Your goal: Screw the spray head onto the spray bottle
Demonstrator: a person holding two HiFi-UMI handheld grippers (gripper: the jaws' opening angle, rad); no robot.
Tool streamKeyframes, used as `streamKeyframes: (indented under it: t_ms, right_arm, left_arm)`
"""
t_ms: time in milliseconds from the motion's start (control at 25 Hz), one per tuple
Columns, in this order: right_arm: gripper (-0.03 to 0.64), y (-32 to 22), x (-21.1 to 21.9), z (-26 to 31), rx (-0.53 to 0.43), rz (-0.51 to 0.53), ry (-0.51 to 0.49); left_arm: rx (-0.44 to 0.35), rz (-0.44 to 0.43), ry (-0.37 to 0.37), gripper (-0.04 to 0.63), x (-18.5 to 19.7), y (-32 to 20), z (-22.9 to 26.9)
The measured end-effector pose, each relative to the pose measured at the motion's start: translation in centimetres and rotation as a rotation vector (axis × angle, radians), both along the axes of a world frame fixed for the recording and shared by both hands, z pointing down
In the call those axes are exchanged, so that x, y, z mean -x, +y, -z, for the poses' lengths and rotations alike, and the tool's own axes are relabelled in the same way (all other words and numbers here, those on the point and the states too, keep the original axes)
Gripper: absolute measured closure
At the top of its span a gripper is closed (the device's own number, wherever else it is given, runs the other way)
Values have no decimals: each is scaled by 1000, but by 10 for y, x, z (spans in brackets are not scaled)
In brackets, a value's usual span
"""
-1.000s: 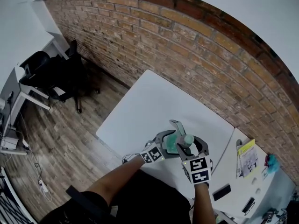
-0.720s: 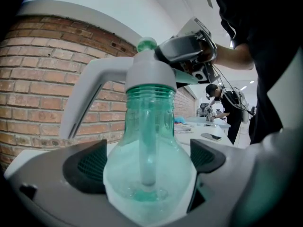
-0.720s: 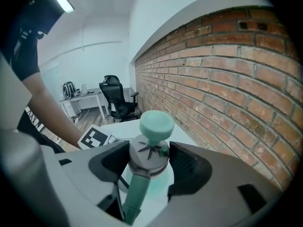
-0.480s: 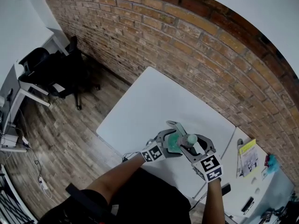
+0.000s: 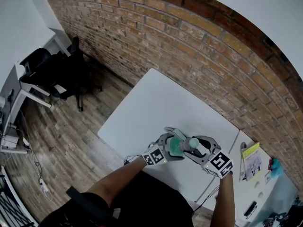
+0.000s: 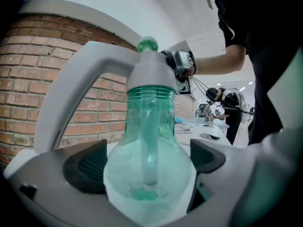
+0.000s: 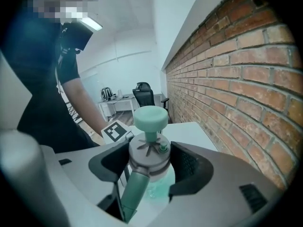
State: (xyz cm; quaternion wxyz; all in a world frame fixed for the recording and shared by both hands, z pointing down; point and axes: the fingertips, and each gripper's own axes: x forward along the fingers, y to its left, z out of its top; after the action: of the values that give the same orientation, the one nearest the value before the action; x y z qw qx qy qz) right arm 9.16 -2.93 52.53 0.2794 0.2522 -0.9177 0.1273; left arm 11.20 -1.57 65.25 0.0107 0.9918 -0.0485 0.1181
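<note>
Nearest the camera, two bare forearms were seen reaching out over the near edge of a white table (image 5: 142,103), each hand carrying a gripper. The left gripper (image 5: 173,141) was clenched on the bulbous lower body of the spray bottle (image 6: 149,178), with its dark pads (image 6: 85,167) pressed against the clear green plastic on both sides. A dip tube (image 6: 150,141) was visible running down the inside of the bottle.

The right gripper (image 5: 194,144) was closed from the opposite side on the spray head (image 7: 149,155), its jaws set against the grey collar at the top of the bottle. The head was seated on the bottle's neck and topped by a green knob (image 7: 150,117). A green lever (image 7: 132,193) was seen angling down from it, and a broad grey handle (image 6: 71,89) arched over to one side. The bottle was held upright between the two grippers, over the near part of the table. Whether its base was touching the tabletop could not be told.

To the right, a yellow booklet (image 5: 251,157) lay on an adjoining white surface. Beyond the table, a brick wall (image 5: 189,56) ran across the scene. Farther off to the left, a black office chair (image 5: 52,74) stood on a wooden floor (image 5: 61,136) beside a white desk (image 5: 28,98).
</note>
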Motion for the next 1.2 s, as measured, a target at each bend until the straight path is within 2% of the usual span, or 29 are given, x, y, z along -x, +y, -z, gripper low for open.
streamKeyframes:
  t_ms: [160,240,560,680,920,1200]
  right_arm:
    - [347,5,2,-2,-5,33,50]
    - [347,7,-2,2,-6,-6,50]
    - [347,12,-19,35,1,-409,-67]
    - [347,15,-16,25,5,-490,-18]
    - [347,9,-11,16,-10,-532,129]
    - [347,1,-8,12,15,-508,197]
  left_arm:
    - [-2,1,-4,52,0,0,1]
    - [4,6,-7,52,0,1,-3]
    - [-20,2,3,51,-1,-1,10]
    - [-19,7,3,51,-1,1,9]
    - [-19,16,-11,51,-3,1,8]
    - [-14,18,-14,51,-3,1,7]
